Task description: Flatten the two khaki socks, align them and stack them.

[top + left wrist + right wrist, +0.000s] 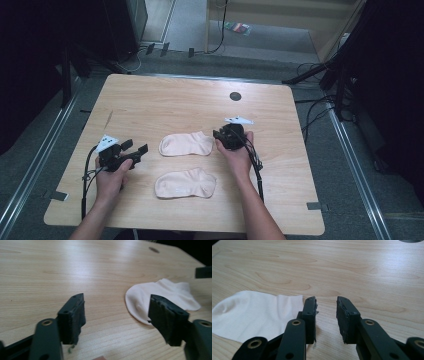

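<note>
On the wooden table (165,97) I see two pale, flat socks: far sock (186,144), near sock (185,183). My left gripper (138,149) is wide and empty; my right gripper (218,135), narrowly parted and empty, sits by the far sock's cuff, bare wood around.

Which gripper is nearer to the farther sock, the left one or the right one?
Right. The right gripper sits just beside the cuff end of the farther sock, jaws open and empty. The left gripper is a short gap away from its toe end, jaws open.

A pale wooden bench (150,100) (with a dark round hole (235,96) near its far edge) stands on grey carpeted floor (190,60), cables (315,112) trailing past dark stands.
</note>
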Demonstrator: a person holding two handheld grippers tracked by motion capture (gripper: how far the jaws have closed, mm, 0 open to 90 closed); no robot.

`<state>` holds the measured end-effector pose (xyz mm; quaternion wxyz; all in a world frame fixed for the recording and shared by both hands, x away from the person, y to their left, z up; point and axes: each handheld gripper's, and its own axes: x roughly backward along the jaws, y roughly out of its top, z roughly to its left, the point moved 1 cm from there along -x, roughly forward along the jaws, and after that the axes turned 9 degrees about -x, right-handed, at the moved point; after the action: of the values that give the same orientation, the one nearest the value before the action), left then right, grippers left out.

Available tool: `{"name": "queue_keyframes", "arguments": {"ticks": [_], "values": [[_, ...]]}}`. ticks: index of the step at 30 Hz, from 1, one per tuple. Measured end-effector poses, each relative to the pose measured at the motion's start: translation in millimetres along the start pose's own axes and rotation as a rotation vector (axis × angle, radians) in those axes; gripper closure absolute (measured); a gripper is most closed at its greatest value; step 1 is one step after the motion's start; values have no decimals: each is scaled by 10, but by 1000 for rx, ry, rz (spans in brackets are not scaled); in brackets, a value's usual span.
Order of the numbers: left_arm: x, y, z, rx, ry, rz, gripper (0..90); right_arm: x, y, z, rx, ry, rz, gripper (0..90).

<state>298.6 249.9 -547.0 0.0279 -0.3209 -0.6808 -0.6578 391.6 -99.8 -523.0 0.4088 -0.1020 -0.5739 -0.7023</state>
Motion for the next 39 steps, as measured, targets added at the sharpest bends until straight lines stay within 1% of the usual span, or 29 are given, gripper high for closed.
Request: {"name": "queue_keyframes", "arguments": {"ticks": [1,2,3,4,5,6,7,8,9,10,11,12,14,15,16,17,18,21,22,24,25,26,27,29,30,32,34,36,39], "values": [[-18,20,-22,-4,-5,8,387,3,-5,1,-3,10,3,691],[-68,83,-87,-34,-27,18,472,-11,-22,14,1,27,14,680],[-68,83,-87,-34,-27,18,506,-11,-22,14,1,27,14,680],[-146,143,-161,-48,-50,61,523,-35,-44,35,0,49,22,663],[-146,143,-161,-48,-50,61,539,-35,-44,35,0,49,22,663],[-197,163,-207,-60,-65,81,539,-44,-54,43,0,61,24,651],[-272,174,-268,-81,-75,114,542,-69,-74,57,2,62,24,633],[-310,174,-299,-93,-85,126,539,-84,-87,59,1,61,26,628],[-310,174,-299,-93,-85,126,542,-84,-87,59,1,61,26,628],[-371,182,-357,-115,-79,148,545,-120,-119,60,1,53,39,620],[-371,182,-357,-115,-79,148,550,-120,-119,60,1,53,39,620],[-407,190,-383,-121,-72,161,550,-131,-132,60,3,50,42,621],[-460,208,-411,-137,-49,188,589,-163,-170,61,6,46,48,623],[-485,218,-420,-141,-49,203,614,-176,-188,65,8,40,45,630],[-528,228,-439,-158,-57,220,649,-183,-193,64,14,40,45,637],[-528,228,-439,-158,-57,220,722,-183,-193,64,14,40,45,637],[-565,240,-443,-187,-78,246,722,-190,-201,71,17,32,43,647],[-624,244,-459,-214,-27,278,753,-206,-223,95,27,23,48,686],[-651,237,-453,-212,-11,276,760,-212,-233,107,38,19,53,721],[-654,236,-446,-213,-4,281,774,-214,-239,112,47,14,52,746],[-655,237,-441,-208,4,280,804,-207,-248,117,57,5,53,809],[-649,240,-438,-198,4,286,817,-206,-252,112,60,8,58,837],[-642,245,-433,-185,-5,289,843,-205,-259,109,62,12,61,865],[-624,248,-399,-155,-61,287,876,-194,-268,104,63,18,69,880],[-610,248,-386,-142,-78,285,882,-182,-269,104,59,13,71,884],[-572,252,-370,-149,-84,274,888,-149,-268,98,61,2,70,888],[-517,263,-368,-162,-75,249,893,-113,-266,79,48,6,61,891],[-453,277,-355,-174,-79,230,896,-71,-265,58,35,19,61,893],[-388,284,-346,-175,-81,214,900,-20,-266,51,30,21,61,896]]}}
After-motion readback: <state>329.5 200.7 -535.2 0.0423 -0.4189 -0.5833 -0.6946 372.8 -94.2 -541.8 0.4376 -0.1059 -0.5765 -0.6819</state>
